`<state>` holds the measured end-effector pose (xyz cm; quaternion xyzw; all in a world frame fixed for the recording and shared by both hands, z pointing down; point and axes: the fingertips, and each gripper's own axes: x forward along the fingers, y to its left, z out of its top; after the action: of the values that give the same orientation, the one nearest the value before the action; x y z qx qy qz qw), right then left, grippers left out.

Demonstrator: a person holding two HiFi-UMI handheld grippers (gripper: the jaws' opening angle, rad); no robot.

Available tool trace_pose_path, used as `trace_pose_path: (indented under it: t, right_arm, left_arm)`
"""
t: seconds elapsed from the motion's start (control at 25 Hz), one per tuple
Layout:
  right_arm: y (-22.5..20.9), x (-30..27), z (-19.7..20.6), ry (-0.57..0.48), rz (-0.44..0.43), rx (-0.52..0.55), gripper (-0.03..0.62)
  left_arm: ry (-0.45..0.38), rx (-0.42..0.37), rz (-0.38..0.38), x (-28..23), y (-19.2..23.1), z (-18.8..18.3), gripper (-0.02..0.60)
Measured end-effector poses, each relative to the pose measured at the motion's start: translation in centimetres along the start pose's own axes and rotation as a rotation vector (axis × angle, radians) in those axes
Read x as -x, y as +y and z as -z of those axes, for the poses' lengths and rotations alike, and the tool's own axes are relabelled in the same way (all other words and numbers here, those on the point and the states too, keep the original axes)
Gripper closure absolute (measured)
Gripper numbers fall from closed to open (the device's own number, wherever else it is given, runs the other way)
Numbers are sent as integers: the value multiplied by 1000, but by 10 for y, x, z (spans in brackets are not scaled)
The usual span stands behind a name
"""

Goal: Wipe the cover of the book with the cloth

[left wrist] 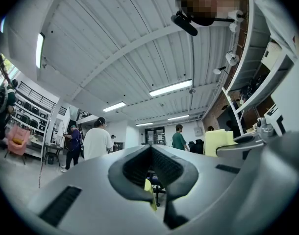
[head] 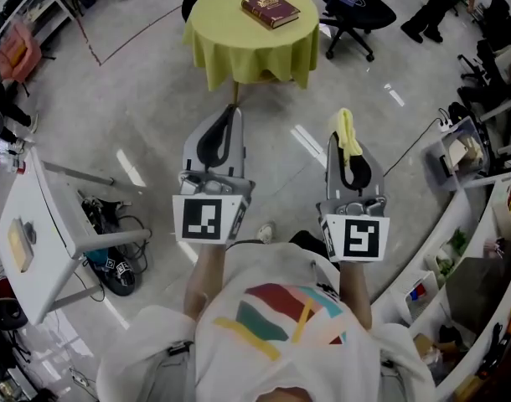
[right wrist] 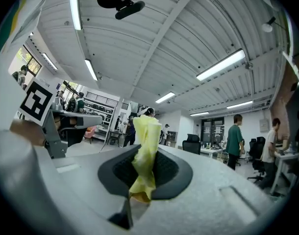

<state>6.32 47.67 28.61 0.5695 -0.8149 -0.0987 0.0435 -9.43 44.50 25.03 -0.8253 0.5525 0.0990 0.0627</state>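
A dark red book point(head: 270, 9) lies on a round table with a yellow-green cover point(head: 230, 36) at the far middle of the head view. My right gripper point(head: 346, 132) is shut on a yellow cloth point(head: 347, 134), which sticks up between the jaws in the right gripper view as a yellow cloth strip point(right wrist: 145, 148). My left gripper point(head: 233, 111) is shut with nothing held; its tips point at the table's near edge. In the left gripper view the left gripper point(left wrist: 152, 153) shows its closed jaws. Both grippers stand well short of the book.
Black office chairs point(head: 356, 11) stand right of the table. A white desk point(head: 29, 241) with cables beneath is at the left, a curved counter point(head: 465, 224) with bins at the right. Several people point(left wrist: 98, 141) stand in the room beyond.
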Motion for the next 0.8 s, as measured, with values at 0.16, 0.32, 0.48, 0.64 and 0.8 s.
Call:
trace_pose_path:
  t: [0.16,0.32,0.48,0.64,0.8]
  right_arm:
    - [2,-7,4,14,26,-6,565]
    - [-8,-20,6,12,43,5,565]
    - [-21,-38,8,6,39,5,565]
    - [-36,-64,10,-15,27,16,565]
    - [-46,-98,16,-44,-11,33,566]
  left_arm:
    - [11,3,-18,-4,25,8,565]
    - [23,-18,-32,-22,42,18,565]
    - [24,-34,-51,-38,52,19,566]
    - [33,-34,-49,-59,54,24,565]
    - [55,-18,-75,-83,63,47,565]
